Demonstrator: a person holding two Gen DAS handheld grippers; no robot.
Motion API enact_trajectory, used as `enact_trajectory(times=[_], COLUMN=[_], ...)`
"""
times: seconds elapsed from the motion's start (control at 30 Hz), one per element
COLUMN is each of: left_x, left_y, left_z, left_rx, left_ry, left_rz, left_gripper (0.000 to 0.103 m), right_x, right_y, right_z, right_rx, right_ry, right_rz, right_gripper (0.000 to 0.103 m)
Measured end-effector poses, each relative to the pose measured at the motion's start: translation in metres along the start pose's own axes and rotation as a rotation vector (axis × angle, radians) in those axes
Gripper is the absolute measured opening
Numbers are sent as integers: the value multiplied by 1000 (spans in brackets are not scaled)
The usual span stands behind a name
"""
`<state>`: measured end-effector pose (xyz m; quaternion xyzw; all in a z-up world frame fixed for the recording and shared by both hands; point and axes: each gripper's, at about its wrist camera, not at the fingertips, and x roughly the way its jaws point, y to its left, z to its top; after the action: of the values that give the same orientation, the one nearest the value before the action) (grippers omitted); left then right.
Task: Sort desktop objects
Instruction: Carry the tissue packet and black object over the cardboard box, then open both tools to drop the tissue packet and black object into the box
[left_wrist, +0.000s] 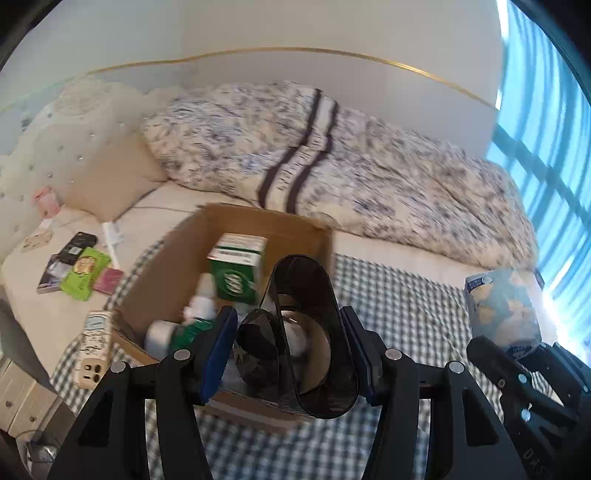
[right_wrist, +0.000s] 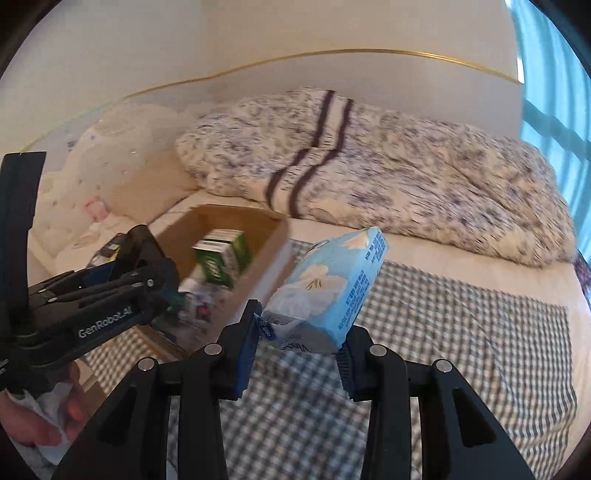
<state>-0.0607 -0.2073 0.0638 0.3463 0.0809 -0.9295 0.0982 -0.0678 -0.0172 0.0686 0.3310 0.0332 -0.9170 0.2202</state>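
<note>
we read "genrobot.ai" on the left gripper (right_wrist: 125, 280) from the right wrist view. our left gripper (left_wrist: 288, 350) has its fingers closed on a dark curved plastic stand (left_wrist: 310, 343), held over the cardboard box (left_wrist: 236, 221) on the bed. the box holds a green carton (left_wrist: 238, 273), its print blurred. our right gripper (right_wrist: 299, 350) clamps a pale blue tissue pack (right_wrist: 332, 288) above the checked cloth (right_wrist: 461, 332); its small print is unreadable.

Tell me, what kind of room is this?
Most likely a bedroom. There is a bed with a rumpled patterned quilt, a beige pillow by a padded headboard, and a cardboard box on the checked cloth.
</note>
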Motion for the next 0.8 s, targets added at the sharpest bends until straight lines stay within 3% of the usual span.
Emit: enact_trajectory(times=[0.33,0.57,0.6,0.63,0.67,0.7,0.8], left_x=[29,53,55,56,57,57,54], left_y=[73,81,81,82,82,82,85], left_z=[19,15,14,12,11,9,4], left_rx=[-77,-91,-91,-91,-90,-90,-100], left_ry=[20,50,50,48,49,50,40], left_rz=[46,36,43,45,45,45,61], left_gripper=[58,58,60,69,77,87,92], right_x=[52,95,99,101,105,103,98], right_y=[71,81,80,78,77,75,67], right_z=[35,51,52,52,53,53,54], right_rx=[-61,-29,-18,-4,11,23,63], right_ry=[22,50,51,50,49,45,15], right_rz=[140,168,181,189,188,176,165], right_gripper=[37,38,40,45,66,80,81])
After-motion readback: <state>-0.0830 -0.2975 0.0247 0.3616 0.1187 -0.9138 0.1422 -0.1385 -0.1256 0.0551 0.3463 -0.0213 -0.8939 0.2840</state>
